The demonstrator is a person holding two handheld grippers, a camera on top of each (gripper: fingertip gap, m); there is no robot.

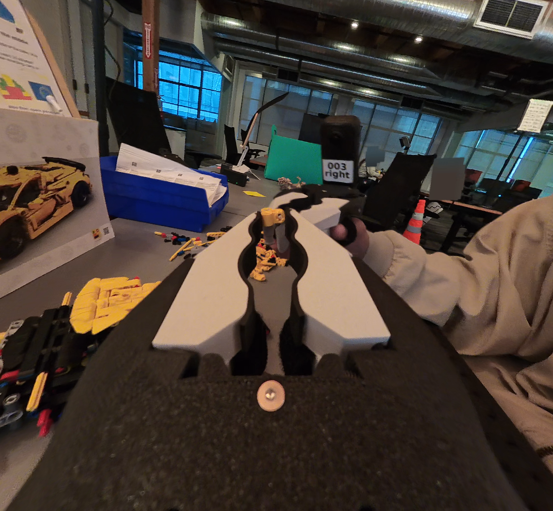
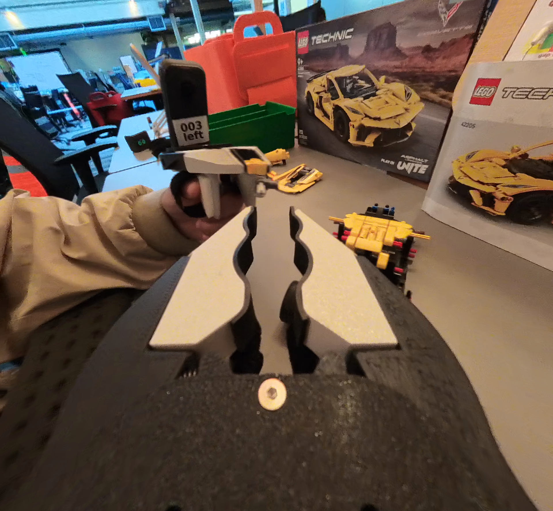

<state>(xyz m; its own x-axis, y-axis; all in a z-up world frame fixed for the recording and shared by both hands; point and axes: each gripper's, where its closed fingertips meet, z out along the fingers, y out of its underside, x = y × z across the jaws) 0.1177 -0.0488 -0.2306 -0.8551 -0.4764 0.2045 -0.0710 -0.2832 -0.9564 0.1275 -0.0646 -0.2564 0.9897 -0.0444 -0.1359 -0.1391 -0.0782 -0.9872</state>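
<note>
Left tool pinching a yellow-and-grey brick piece; right tool spread, empty, above grey table.

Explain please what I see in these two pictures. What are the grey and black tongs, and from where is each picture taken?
There is no robot: a person holds a hand-held gripper in each hand, a trigger tool with two grey fingers. Each carries a camera looking along its fingers. One picture comes from the left hand-held gripper, the other from the right hand-held gripper; each also shows the other tool farther off. The left one is shut on a small yellow piece with a grey pin. The right one is open and holds nothing. On the grey table are a half-built car, loose pieces, a toy box, a booklet and a blue bin.
</note>
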